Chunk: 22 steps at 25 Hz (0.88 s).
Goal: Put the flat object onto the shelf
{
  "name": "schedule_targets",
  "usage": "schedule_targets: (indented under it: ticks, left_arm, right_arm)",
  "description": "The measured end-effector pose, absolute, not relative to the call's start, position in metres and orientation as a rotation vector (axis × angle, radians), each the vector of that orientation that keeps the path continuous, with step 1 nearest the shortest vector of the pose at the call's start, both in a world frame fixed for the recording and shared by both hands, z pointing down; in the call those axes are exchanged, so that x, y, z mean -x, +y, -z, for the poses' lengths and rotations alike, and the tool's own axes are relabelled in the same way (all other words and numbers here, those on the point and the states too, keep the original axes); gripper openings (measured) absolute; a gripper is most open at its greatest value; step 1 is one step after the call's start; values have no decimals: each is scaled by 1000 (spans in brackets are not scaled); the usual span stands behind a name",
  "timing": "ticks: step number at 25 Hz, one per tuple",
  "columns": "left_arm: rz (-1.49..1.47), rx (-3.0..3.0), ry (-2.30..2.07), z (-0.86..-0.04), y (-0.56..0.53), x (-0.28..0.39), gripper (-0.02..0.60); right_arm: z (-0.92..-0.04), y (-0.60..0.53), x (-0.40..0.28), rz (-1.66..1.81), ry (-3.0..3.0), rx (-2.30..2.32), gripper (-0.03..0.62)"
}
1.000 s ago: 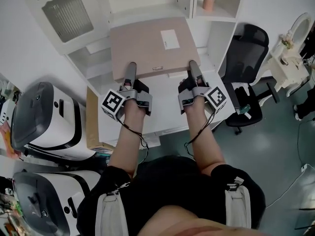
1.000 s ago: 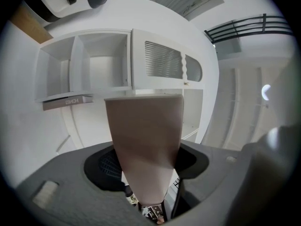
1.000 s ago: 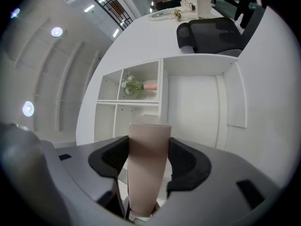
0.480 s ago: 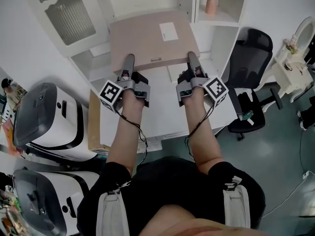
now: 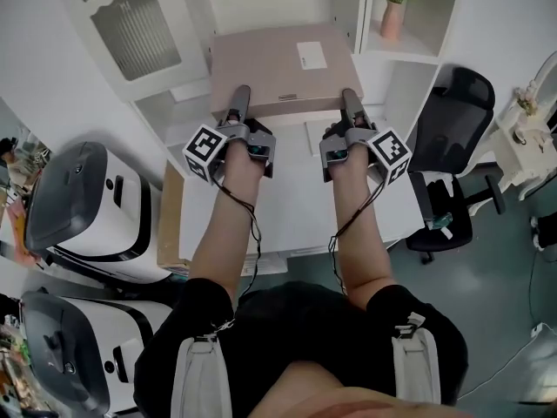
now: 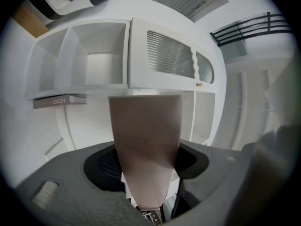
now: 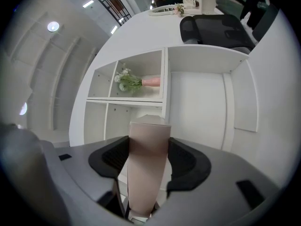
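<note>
A flat beige box (image 5: pixel 280 66) with a white label is held level in front of the white shelf unit (image 5: pixel 374 46), its far edge at the middle compartment. On its near left edge my left gripper (image 5: pixel 241 103) is shut. The near right edge is clamped by my right gripper (image 5: pixel 349 104). In the left gripper view the box (image 6: pixel 146 135) runs edge-on between the dark pads (image 6: pixel 102 166) of the left gripper (image 6: pixel 146 166). The right gripper view shows the box (image 7: pixel 147 159) the same way in the right gripper (image 7: pixel 147 171), with open compartments behind.
A pink vase with a plant (image 5: pixel 394 11) stands in the right compartment (image 7: pixel 141 81). A louvred cabinet door (image 5: pixel 130 24) is at the left, a book (image 6: pixel 60 100) lies on a lower shelf. A black office chair (image 5: pixel 452 103) sits right; white machines (image 5: pixel 78 207) left.
Both grippers have carried the box forward and up toward the shelf, and it now reaches further into the middle compartment. Neither grip has altered.
</note>
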<state>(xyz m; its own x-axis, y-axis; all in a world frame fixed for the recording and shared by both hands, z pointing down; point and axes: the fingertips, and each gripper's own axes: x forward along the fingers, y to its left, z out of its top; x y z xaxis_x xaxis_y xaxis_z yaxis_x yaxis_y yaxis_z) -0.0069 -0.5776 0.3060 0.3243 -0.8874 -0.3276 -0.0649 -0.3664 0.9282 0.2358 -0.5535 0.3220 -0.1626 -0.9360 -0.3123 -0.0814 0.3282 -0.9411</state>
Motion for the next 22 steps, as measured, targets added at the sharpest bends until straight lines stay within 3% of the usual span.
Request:
schedule_targets:
  ticks: [22]
  left_arm:
    - [1113,-1605,-943,-279,-674,10,291]
  right_arm:
    - [-290,-654,-233,1080,1539,1040,259]
